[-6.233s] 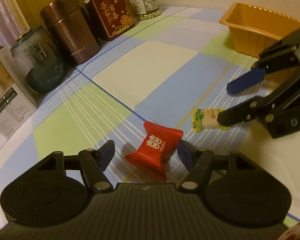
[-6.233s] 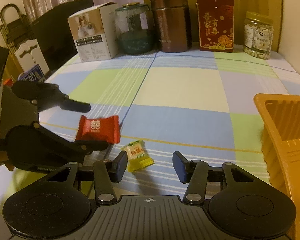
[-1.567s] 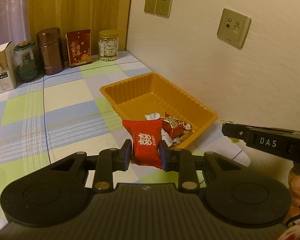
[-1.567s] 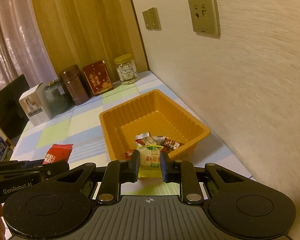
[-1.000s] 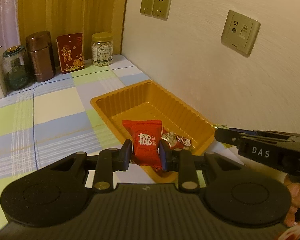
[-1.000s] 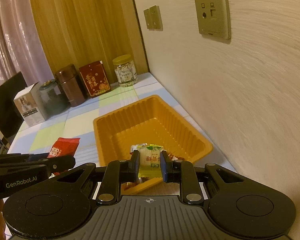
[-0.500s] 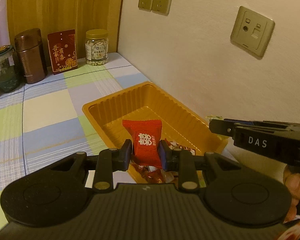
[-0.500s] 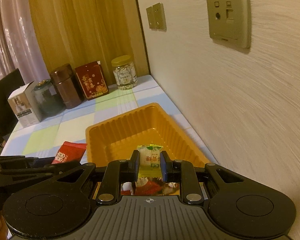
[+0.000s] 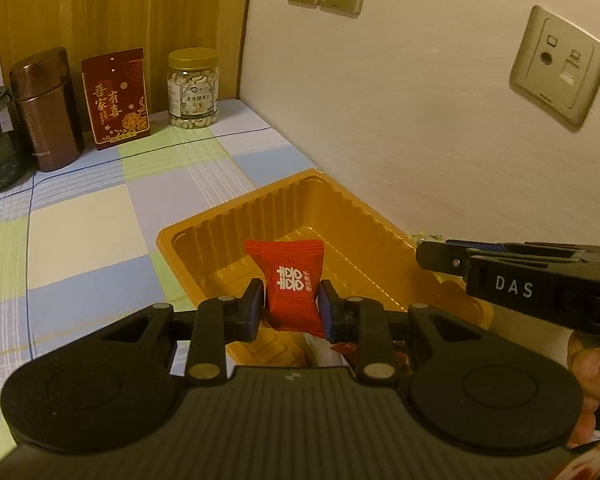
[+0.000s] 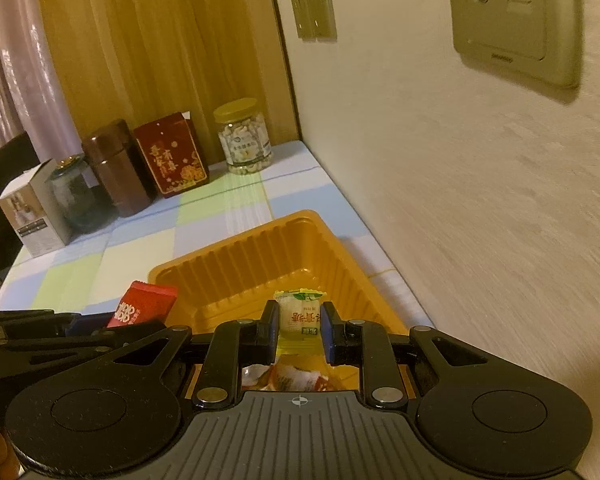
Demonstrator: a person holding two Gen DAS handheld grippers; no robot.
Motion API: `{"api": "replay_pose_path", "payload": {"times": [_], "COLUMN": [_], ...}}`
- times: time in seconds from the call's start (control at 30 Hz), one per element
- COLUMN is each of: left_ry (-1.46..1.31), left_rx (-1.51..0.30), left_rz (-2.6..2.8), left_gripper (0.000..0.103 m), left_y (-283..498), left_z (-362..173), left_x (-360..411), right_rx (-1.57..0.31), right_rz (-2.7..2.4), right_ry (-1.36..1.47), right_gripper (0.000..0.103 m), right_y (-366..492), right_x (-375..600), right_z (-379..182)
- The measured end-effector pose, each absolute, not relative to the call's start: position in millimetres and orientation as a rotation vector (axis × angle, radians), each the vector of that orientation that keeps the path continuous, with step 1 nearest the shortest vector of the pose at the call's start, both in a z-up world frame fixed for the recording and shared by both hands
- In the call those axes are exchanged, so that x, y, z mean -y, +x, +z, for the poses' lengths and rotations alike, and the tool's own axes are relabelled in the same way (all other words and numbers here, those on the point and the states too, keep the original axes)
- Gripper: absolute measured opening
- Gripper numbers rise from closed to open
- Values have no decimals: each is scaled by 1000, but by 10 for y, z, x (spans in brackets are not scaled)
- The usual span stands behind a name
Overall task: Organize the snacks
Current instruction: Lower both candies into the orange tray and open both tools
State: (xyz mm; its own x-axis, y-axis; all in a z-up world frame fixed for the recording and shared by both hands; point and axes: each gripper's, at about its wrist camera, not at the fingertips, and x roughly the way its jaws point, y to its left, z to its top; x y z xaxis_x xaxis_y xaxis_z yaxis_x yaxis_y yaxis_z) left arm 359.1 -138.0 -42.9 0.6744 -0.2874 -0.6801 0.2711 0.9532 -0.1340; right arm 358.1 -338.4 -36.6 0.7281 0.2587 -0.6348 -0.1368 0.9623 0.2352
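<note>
My left gripper point(image 9: 289, 307) is shut on a red candy packet point(image 9: 290, 280) with white characters, held upright above the near end of the ribbed orange tray point(image 9: 236, 220). My right gripper point(image 10: 299, 326) is shut on a small yellow-green wrapped candy point(image 10: 299, 314), also hanging over the tray point(image 10: 236, 258). Several wrapped candies point(image 10: 288, 378) lie in the tray's near end, mostly hidden behind the fingers. In the right wrist view the left gripper with its red packet point(image 10: 140, 306) comes in from the left. The right gripper's dark arm point(image 9: 512, 272) crosses the left wrist view at the right.
The tray sits on a checked tablecloth point(image 9: 80, 220) close to a cream wall point(image 9: 420, 120) with sockets. At the back stand a nut jar point(image 9: 193, 88), a red box point(image 9: 116, 96), a brown canister point(image 9: 46, 110), a dark glass jar point(image 10: 74, 196) and a white carton point(image 10: 30, 208).
Both grippers have moved forward and slightly down over the tray, each keeping its candy. The tray now lies closer and lower in both views.
</note>
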Motion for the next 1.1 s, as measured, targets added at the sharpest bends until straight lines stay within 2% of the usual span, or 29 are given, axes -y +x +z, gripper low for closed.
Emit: {"api": "replay_pose_path", "payload": {"times": [0.23, 0.27, 0.3, 0.33, 1.1], "left_ry": [-12, -15, -17, -13, -23], "left_rx": [-765, -763, -763, -768, -767], "left_rz": [-305, -310, -315, -312, -243], "left_gripper": [28, 31, 39, 43, 45], "left_y": [3763, 3779, 3796, 3803, 3632], "left_z": [-525, -540, -559, -572, -560], "left_x": [1431, 1438, 1444, 1445, 1101], "right_rx": [-739, -741, -743, -745, -740], "right_rz": [209, 209, 209, 209, 244], "right_ry": [196, 196, 198, 199, 196], "right_gripper": [22, 22, 22, 22, 22], "right_y": [3708, 3712, 3712, 3713, 3766], "right_x": [3424, 3423, 3423, 3423, 3232], "right_z": [-447, -456, -462, -468, -383]}}
